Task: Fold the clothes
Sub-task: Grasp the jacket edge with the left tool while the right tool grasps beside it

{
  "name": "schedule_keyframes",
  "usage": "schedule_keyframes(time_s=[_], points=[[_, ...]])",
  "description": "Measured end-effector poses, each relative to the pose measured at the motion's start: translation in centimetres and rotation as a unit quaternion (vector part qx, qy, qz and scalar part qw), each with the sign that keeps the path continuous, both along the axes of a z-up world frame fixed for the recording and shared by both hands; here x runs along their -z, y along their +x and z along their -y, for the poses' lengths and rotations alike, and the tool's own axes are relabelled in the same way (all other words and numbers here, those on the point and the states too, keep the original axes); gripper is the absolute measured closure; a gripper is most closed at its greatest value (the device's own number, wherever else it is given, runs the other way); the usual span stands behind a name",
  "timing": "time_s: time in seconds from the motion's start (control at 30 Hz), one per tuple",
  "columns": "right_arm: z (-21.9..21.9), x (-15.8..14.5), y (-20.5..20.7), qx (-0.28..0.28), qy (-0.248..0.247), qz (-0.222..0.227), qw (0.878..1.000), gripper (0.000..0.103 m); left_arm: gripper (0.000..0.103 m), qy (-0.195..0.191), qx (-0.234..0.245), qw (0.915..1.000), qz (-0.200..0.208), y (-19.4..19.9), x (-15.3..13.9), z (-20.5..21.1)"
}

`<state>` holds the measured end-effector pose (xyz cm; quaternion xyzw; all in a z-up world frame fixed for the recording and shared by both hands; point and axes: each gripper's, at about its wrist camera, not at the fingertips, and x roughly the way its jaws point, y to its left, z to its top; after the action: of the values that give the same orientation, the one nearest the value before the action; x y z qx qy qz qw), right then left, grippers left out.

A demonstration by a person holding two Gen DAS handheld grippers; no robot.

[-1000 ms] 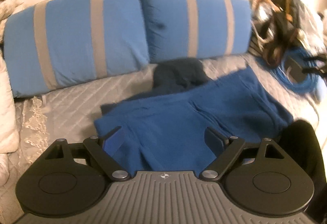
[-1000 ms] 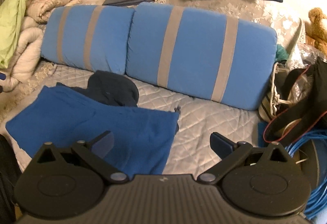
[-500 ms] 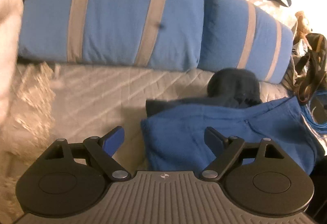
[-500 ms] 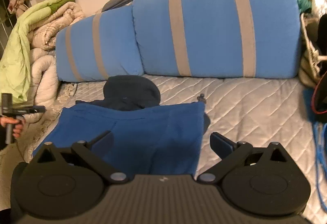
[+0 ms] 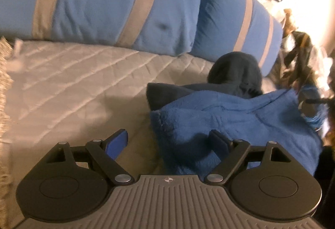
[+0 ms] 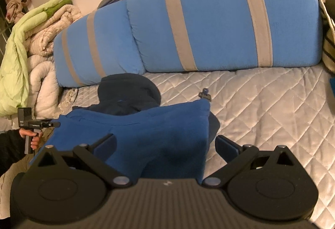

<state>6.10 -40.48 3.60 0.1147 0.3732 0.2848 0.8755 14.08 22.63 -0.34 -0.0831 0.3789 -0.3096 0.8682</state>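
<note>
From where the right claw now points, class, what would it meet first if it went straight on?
Most likely the blue garment: its right edge lies between the right claw's open fingers, with the quilted cover beneath. Depth is uncertain.

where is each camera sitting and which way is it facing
Left wrist: on the left gripper, looking forward and down at the blue garment's left corner; its own open fingers show.
Right wrist: on the right gripper, facing the garment's right corner; open fingers show, plus the person's left hand.
Shared: garment, striped cushions, quilted cover.

Royal-blue fleece (image 6: 146, 130); sky-blue cushions (image 6: 219, 19), grey stripes.
</note>
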Motion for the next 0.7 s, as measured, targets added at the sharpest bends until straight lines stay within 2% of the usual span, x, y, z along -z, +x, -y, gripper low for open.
schedule_keyframes(time_s=[0.07, 0.13, 0.23, 0.4, 0.5, 0.53, 0.6, 0.63, 0.67, 0.7], points=[[0.2, 0.6, 0.7, 0.001, 0.003, 0.001, 1.000, 0.000, 0.033, -0.022, 0.005, 0.9997, -0.002, 0.5, 0.4, -0.1], [0.2, 1.0, 1.3, -0.001, 0.004, 0.003, 1.000, 0.000, 0.054, -0.038, 0.008, 0.9992, -0.005, 0.9, 0.6, -0.1], [0.1, 1.6, 2.3, -0.013, -0.004, 0.009, 1.000, 0.001, 0.066, -0.042, 0.006, 0.9991, -0.008, 0.9, 0.6, 0.0], [-0.1, 3.1, 4.4, -0.021, 0.003, 0.011, 1.000, 0.007, 0.078, -0.048, -0.007, 0.9988, -0.003, 0.6, 0.3, -0.2], [0.0, 4.3, 5.8, -0.024, 0.016, 0.004, 1.000, 0.015, 0.080, -0.042, -0.017, 0.9990, -0.002, 0.5, 0.1, 0.0], [0.1, 4.8, 6.3, -0.025, 0.021, 0.000, 0.999, 0.022, 0.081, -0.038, -0.021, 0.9991, -0.002, 0.5, 0.1, 0.1], [0.5, 5.9, 7.3, -0.023, 0.041, -0.012, 0.999, 0.043, 0.082, -0.027, -0.030, 0.9992, 0.003, 0.2, -0.1, 0.5], [0.7, 6.2, 7.5, -0.024, 0.058, -0.014, 0.998, 0.064, 0.083, -0.021, -0.036, 0.9991, 0.007, 0.0, -0.3, 0.7], [1.0, 6.5, 7.7, -0.025, 0.076, -0.016, 0.997, 0.081, 0.083, -0.017, -0.041, 0.9990, 0.011, -0.3, -0.5, 0.8], [0.9, 6.4, 7.4, -0.023, 0.078, -0.005, 0.997, 0.085, 0.084, -0.013, -0.044, 0.9988, 0.017, -0.6, -0.9, 1.0]])
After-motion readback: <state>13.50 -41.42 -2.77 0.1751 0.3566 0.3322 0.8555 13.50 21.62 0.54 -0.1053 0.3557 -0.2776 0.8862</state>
